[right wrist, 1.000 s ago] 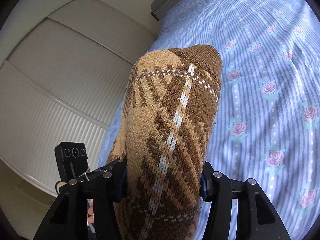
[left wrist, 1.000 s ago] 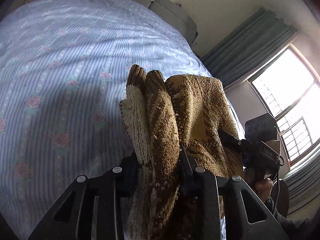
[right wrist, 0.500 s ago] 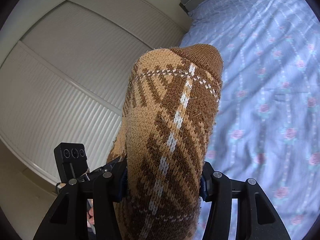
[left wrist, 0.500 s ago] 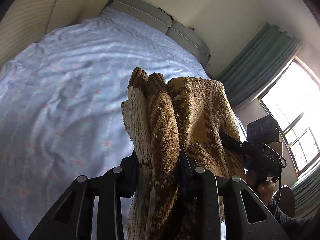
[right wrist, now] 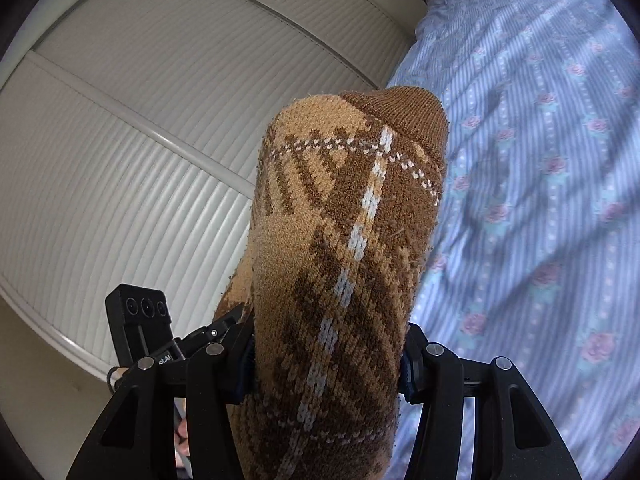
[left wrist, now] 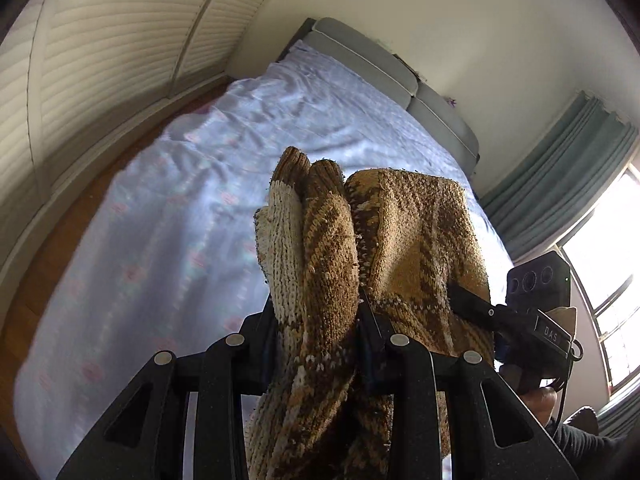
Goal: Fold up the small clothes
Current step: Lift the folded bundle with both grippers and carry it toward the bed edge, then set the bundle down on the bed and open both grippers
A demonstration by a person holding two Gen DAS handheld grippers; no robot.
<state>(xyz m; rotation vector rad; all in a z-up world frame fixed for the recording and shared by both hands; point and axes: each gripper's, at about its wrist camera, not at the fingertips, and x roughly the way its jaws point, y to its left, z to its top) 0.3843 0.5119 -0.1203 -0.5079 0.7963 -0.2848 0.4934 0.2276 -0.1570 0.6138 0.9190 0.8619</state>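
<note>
A brown and tan plaid knitted sock [left wrist: 416, 232] hangs in the air above the bed, bunched into thick folds. My left gripper [left wrist: 320, 320] is shut on the folded left part, where a cream inner layer shows. My right gripper [left wrist: 472, 304] grips the same sock from the right, a hand under it. In the right wrist view the sock [right wrist: 340, 220] stands up between the fingers of my right gripper [right wrist: 328, 360], which is shut on it, dark brown cuff end on top. My left gripper [right wrist: 224, 328] shows at the sock's left edge.
The bed [left wrist: 180, 200] with a blue striped rose-print sheet [right wrist: 540, 160] lies below. White ribbed wardrobe doors [right wrist: 160, 120] run along its side beyond a strip of wooden floor [left wrist: 48, 260]. A grey headboard [left wrist: 400, 80], green curtains [left wrist: 560, 172] and a bright window [left wrist: 608, 260] stand beyond.
Both grippers have swept sideways together with the sock, from over the bed's middle toward its wardrobe side. The wardrobe doors now fill more of both views. Neither grip has changed.
</note>
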